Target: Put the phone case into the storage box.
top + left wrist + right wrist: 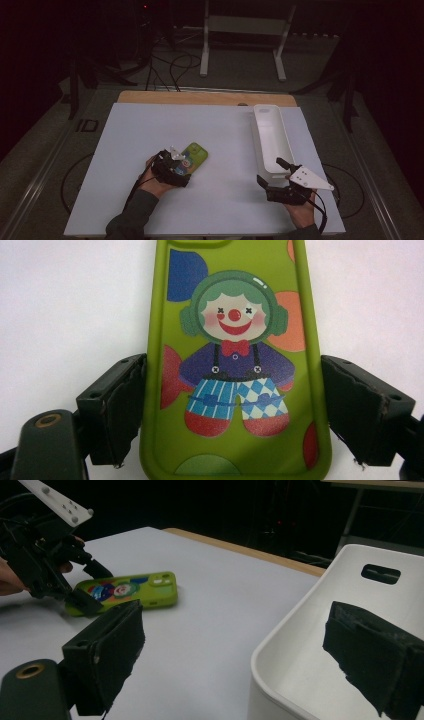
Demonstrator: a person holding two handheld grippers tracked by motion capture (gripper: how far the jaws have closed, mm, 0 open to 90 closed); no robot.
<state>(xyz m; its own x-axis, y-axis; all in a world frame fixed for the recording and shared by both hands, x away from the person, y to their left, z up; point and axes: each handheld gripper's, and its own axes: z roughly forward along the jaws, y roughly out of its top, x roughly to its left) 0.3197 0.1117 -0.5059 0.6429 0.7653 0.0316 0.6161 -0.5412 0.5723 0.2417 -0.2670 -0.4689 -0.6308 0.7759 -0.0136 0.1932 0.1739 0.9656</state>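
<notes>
A dark room surrounds a table covered by a white sheet, with a strip of bare wood along its far edge. Beyond it the floor holds cables and the legs of a white stand, whose top is cut off by the frame; the rest of the background is too dark to make out.

On the right side of the table lies a long white bin, open at the top, with a slot handle in its far end wall. Its near end is partly hidden behind the right tool, held in the person's right hand near the table's front edge. That tool's two black pads stand wide apart, one outside the bin's near rim and one over its inside, gripping nothing.

Left of centre lies a green phone case, flat on the sheet, printed with a cartoon clown and coloured shapes. In the high view its near half is covered by the left tool. In the left gripper view the case sits between that tool's pads, one at each long edge; the left pad meets the edge, but whether the right one presses on it is hard to judge. The case's top and bottom are cut off there.
</notes>
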